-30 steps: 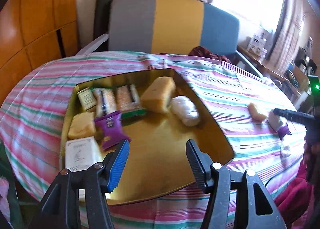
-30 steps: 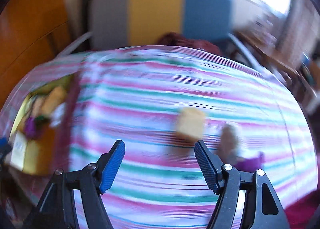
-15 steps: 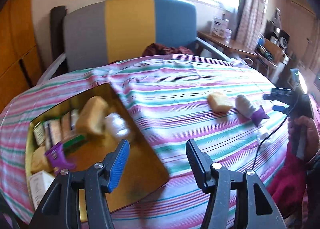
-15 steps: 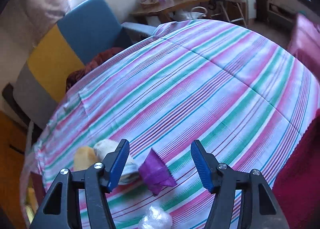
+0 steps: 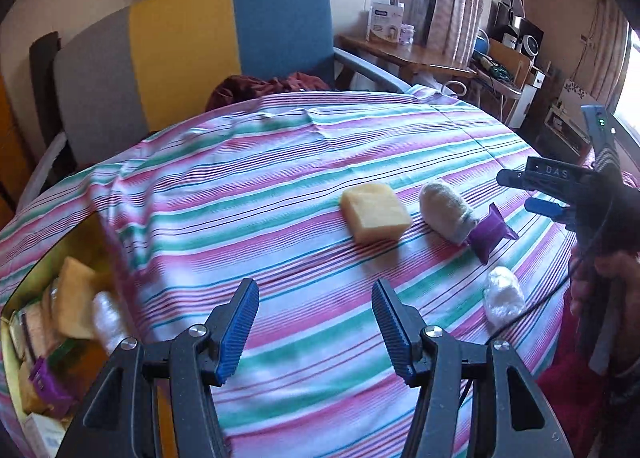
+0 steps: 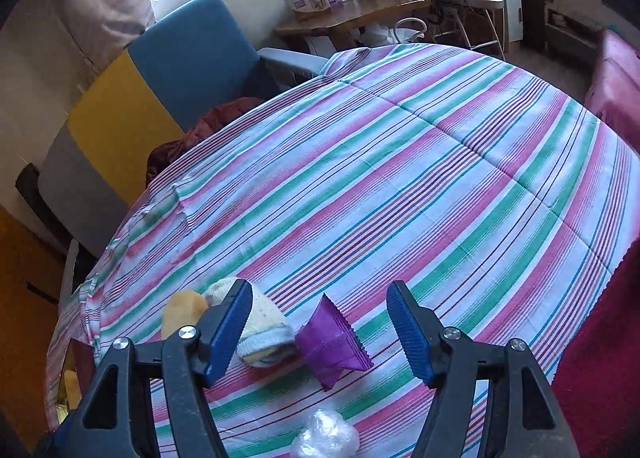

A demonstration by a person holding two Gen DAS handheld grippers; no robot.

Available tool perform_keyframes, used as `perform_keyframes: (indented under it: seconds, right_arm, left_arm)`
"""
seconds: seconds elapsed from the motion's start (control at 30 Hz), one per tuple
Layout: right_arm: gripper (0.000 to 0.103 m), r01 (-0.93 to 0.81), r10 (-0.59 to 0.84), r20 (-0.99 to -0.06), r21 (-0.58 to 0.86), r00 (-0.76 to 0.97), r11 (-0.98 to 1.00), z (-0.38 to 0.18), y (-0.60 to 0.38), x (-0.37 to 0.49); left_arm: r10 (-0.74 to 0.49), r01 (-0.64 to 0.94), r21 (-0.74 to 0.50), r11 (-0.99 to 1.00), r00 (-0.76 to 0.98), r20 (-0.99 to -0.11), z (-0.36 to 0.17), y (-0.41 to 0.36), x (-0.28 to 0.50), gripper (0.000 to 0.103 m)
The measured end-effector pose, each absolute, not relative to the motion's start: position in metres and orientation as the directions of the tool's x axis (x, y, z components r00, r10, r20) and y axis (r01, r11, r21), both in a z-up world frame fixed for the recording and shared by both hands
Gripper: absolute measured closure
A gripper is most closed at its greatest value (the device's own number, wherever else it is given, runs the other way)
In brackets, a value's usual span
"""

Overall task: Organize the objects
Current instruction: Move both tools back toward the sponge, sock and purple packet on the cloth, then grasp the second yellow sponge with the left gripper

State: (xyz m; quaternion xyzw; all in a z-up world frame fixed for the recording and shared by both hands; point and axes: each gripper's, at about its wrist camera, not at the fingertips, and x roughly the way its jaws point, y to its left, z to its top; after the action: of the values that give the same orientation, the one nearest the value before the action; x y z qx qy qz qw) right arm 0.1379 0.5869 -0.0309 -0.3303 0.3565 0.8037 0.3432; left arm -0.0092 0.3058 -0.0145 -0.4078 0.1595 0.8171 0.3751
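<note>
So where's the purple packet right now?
The purple packet lies on the striped tablecloth, between the right gripper's opening jaws, untouched. The rolled sock is beside it, the clear plastic ball nearer.
</note>
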Motion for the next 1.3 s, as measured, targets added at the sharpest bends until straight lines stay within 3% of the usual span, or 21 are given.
perform_keyframes:
  seconds: [0.2,0.37,0.77,0.8,0.87,0.97,1.3]
  right_arm:
    - [0.031,-0.782,0.309,-0.767,0.371,-0.562,-0.500,-0.031,0.589,0.138]
    - [0.030,-0.776,0.296,-0.765,0.389,-0.573,-0.497,-0.033,0.590,0.138]
    - [0.029,-0.758,0.264,-0.755,0.432,-0.600,-0.489,-0.037,0.593,0.138]
    - [0.029,-0.758,0.263,-0.755,0.432,-0.600,-0.489,-0.037,0.593,0.139]
    - [0.029,-0.758,0.263,-0.756,0.430,-0.599,-0.490,-0.037,0.594,0.138]
    - [0.030,-0.760,0.269,-0.754,0.431,-0.600,-0.487,-0.037,0.594,0.139]
    - [0.029,-0.786,0.270,-0.780,0.408,-0.565,-0.465,-0.044,0.599,0.137]
  left_arm:
    - [0.492,-0.774,-0.065,-0.630,-0.333,-0.805,-0.027,0.353,-0.022,0.043]
    - [0.490,-0.787,-0.077,-0.612,-0.301,-0.818,-0.040,0.391,-0.034,0.029]
    - [0.393,-0.762,-0.049,-0.646,-0.276,-0.877,-0.086,0.455,-0.068,0.026]
    - [0.384,-0.756,-0.050,-0.653,-0.273,-0.882,-0.091,0.456,-0.072,0.027]
    - [0.419,-0.750,-0.133,-0.648,-0.206,-0.884,-0.098,0.450,-0.078,0.042]
    - [0.436,-0.773,-0.109,-0.625,-0.229,-0.870,-0.093,0.440,-0.064,0.048]
    - [0.458,-0.766,-0.099,-0.635,-0.271,-0.847,-0.086,0.371,-0.032,0.050]
